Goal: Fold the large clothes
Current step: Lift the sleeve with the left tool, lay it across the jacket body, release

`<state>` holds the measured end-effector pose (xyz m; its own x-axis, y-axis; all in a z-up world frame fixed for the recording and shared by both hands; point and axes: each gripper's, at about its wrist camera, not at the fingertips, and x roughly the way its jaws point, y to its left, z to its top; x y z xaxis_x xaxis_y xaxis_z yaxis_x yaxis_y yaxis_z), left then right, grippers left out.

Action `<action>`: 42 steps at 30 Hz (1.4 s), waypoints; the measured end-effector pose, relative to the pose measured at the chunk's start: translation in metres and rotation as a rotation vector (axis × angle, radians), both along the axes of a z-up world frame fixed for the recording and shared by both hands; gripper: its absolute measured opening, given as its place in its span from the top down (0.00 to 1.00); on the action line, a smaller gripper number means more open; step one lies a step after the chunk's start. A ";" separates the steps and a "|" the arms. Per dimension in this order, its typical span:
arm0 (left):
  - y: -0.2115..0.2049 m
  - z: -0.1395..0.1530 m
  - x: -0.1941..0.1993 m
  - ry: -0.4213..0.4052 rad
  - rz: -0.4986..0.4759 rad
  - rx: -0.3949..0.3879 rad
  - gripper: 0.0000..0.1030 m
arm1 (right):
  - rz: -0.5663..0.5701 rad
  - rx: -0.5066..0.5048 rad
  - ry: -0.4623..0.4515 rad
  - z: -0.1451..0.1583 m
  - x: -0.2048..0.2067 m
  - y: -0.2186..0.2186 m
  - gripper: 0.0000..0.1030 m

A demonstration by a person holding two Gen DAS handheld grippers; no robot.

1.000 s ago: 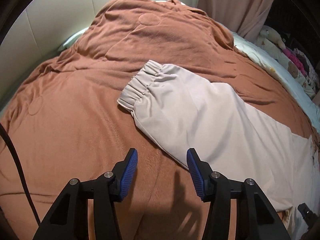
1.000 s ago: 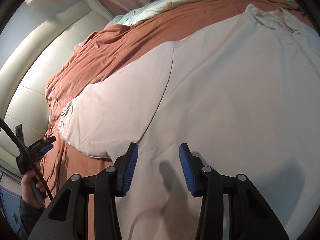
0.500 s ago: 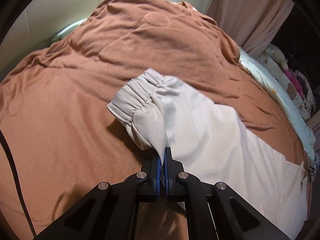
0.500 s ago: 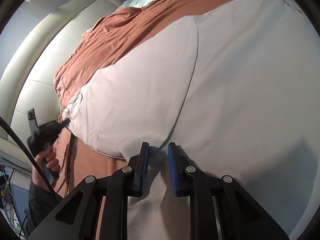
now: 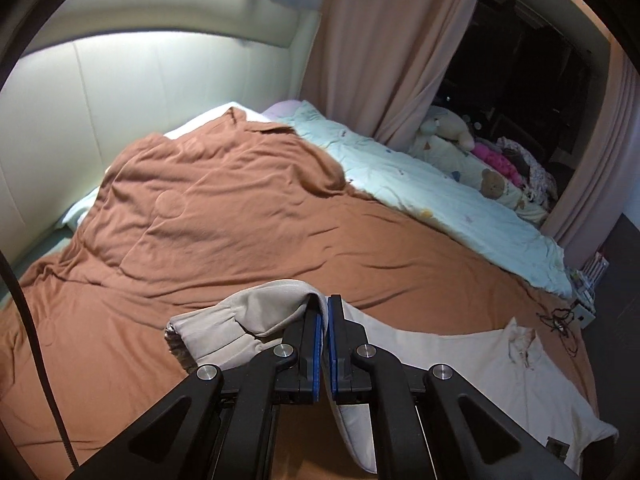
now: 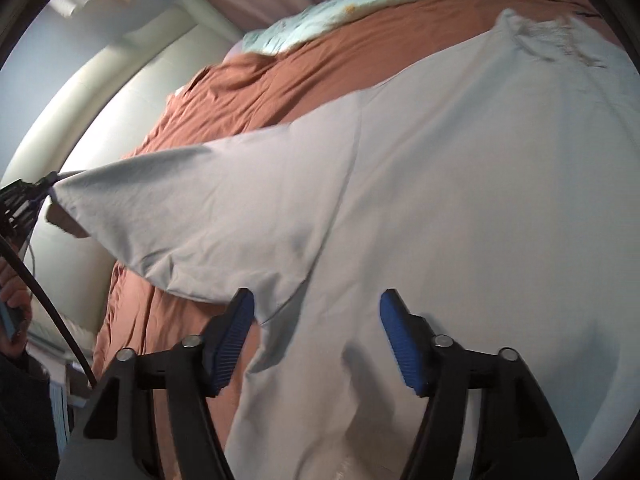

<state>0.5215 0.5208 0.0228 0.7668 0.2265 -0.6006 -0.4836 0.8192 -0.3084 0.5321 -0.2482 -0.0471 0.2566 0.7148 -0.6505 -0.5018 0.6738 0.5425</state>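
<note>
A large pale beige garment point(image 6: 460, 184) lies spread on a brown bedspread point(image 5: 240, 224). My left gripper point(image 5: 323, 312) is shut on the garment's sleeve point(image 5: 256, 312) near its elastic cuff and holds it lifted off the bed. In the right wrist view the sleeve point(image 6: 208, 208) stretches up to the left, where the left gripper point(image 6: 24, 196) pinches its end. My right gripper point(image 6: 316, 312) is open, its fingers on either side of the cloth near the armpit. The collar point(image 6: 552, 36) lies at the far right.
A light blue quilt point(image 5: 420, 176) runs along the far side of the bed, with stuffed toys point(image 5: 460, 128) by the pink curtain point(image 5: 380, 48). A padded cream headboard point(image 5: 140, 80) stands at the left. A black cable point(image 5: 32, 340) hangs at the left edge.
My left gripper closed on the sleeve and has raised it off the bed. My right gripper narrowed over the cloth, then opened wide again.
</note>
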 end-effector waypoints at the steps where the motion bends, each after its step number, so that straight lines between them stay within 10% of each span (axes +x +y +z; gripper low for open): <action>1: -0.012 0.010 0.004 -0.008 -0.018 0.006 0.97 | -0.008 0.015 0.011 0.001 0.000 -0.008 0.38; 20: -0.256 0.102 0.093 -0.040 -0.392 0.121 0.97 | -0.309 0.167 0.051 0.012 -0.044 -0.187 0.38; 30: -0.346 0.073 0.137 0.012 -0.588 0.094 0.97 | -0.492 0.133 0.086 0.009 -0.039 -0.219 0.36; 42: -0.440 -0.036 0.191 0.203 -0.796 0.010 0.94 | -0.621 0.204 0.178 0.001 -0.056 -0.263 0.27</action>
